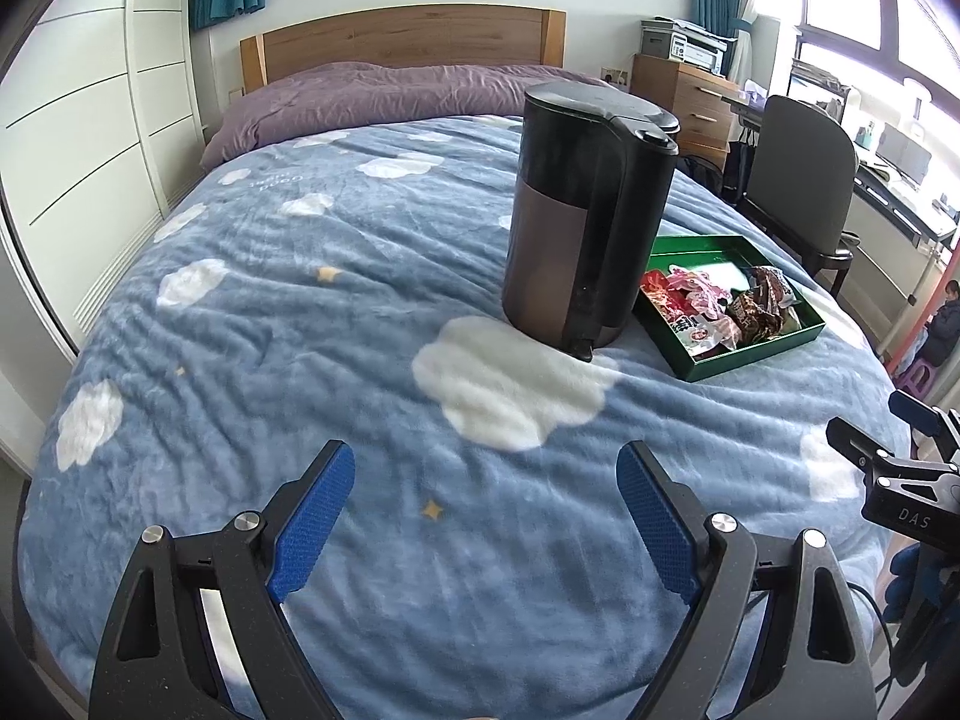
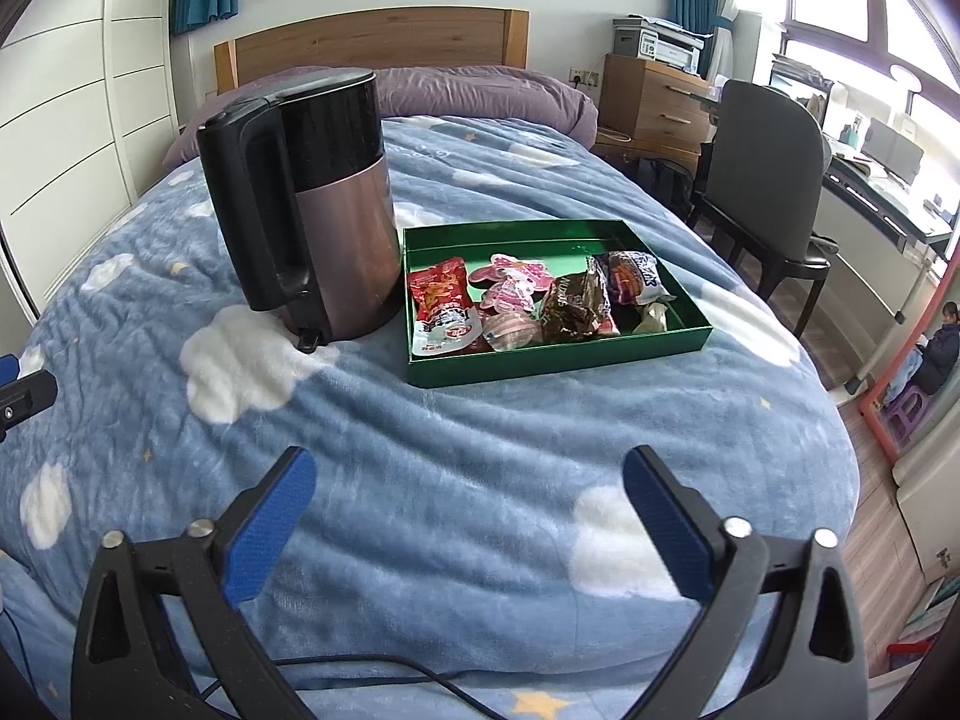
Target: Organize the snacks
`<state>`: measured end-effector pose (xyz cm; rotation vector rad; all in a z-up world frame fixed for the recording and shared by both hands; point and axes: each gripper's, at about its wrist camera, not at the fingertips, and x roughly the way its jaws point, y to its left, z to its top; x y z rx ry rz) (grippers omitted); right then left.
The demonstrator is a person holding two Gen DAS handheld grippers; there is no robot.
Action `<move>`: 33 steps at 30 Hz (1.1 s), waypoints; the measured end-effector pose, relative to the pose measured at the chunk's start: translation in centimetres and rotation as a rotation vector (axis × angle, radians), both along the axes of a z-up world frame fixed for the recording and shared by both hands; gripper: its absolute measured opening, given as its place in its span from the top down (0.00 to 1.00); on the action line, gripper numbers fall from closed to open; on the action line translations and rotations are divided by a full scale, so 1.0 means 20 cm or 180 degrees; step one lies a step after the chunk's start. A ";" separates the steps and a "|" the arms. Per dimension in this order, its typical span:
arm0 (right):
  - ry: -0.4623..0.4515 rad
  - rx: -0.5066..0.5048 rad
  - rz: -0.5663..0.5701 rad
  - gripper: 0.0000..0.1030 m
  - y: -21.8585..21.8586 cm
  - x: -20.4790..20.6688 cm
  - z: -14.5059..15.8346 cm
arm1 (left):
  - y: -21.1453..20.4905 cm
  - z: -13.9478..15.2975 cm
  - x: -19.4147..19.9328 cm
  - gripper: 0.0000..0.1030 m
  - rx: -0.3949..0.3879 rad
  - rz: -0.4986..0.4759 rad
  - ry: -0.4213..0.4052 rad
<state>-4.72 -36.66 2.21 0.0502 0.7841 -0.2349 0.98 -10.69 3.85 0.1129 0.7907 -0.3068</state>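
The work surface is a bed covered with a blue fleece blanket printed with white clouds and small yellow stars (image 2: 480, 438). A shallow green rectangular cardboard tray (image 2: 558, 360) rests on the blanket, right of centre in the right wrist view. It also shows in the left wrist view (image 1: 756, 354).

Tray contents, from left to right in the right wrist view:
- a red foil snack packet with a white lower band (image 2: 443, 306), lying against the left wall;
- a cluster of pink-and-white wrapped sweets (image 2: 510, 291) in the middle;
- a dark brown crinkled wrapper (image 2: 573, 306);
- a white-and-brown snack pack (image 2: 636, 279) near the right wall.

A tall electric kettle with a bronze metal body, black lid and black handle (image 2: 324, 210) stands upright just beside the tray's left wall. Whether the two touch cannot be determined.

The left gripper (image 1: 486, 498) has its blue-padded fingers spread wide, with only blanket between them. It sits near the foot of the bed, well apart from kettle and tray. The right gripper (image 2: 471, 504) also has its fingers spread wide and holds nothing; it faces the tray from the near edge of the bed. A black cable (image 2: 384, 669) crosses the blanket below it.

A wooden headboard (image 2: 372, 39) and a purple quilt (image 2: 480, 90) lie behind the kettle. A dark chair (image 2: 762, 168) stands at the right of the bed.
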 end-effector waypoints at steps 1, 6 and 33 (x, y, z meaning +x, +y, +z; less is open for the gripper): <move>-0.0003 -0.0005 0.0002 0.00 0.00 0.00 0.00 | 0.00 0.00 0.00 0.17 0.0006 0.0006 -0.0008; -0.0002 -0.0004 0.0001 0.00 0.00 0.00 0.00 | 0.00 0.00 0.00 0.17 0.0028 0.0007 -0.0027; 0.0019 0.0011 0.0010 0.00 0.00 0.01 -0.01 | -0.01 0.01 -0.01 0.17 0.0028 -0.0021 -0.0029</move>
